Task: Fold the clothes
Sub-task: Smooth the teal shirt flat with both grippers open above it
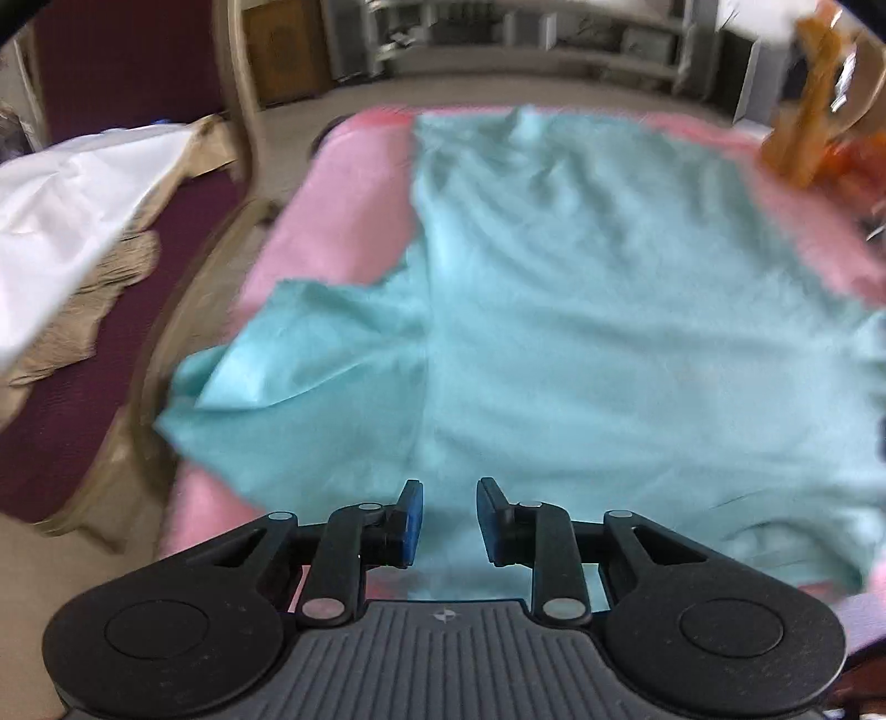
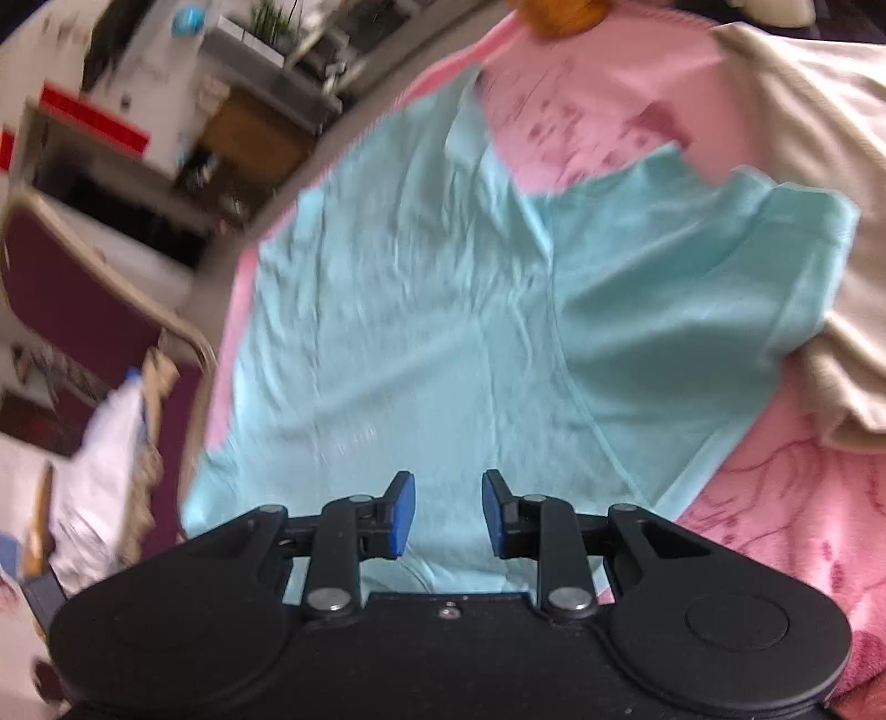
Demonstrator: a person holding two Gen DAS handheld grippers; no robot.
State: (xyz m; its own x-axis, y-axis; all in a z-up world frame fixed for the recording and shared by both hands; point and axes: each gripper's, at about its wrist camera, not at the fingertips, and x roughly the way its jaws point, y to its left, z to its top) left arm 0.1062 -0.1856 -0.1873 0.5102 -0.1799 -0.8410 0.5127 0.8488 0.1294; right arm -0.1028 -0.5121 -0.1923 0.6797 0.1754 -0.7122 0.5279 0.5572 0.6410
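While the blue shirt (image 1: 581, 310) is spread flat on the pink blanket (image 1: 343, 199), both grippers (image 1: 449, 520) (image 2: 447, 512) are held open and empty above its near edge; only one layer could be pinched, so the fold could bunch.

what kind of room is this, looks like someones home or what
Most likely a lived-in home room. A teal t-shirt lies spread on a pink floral blanket, a maroon-cushioned chair holds more laundry, and cluttered shelves line the far wall.
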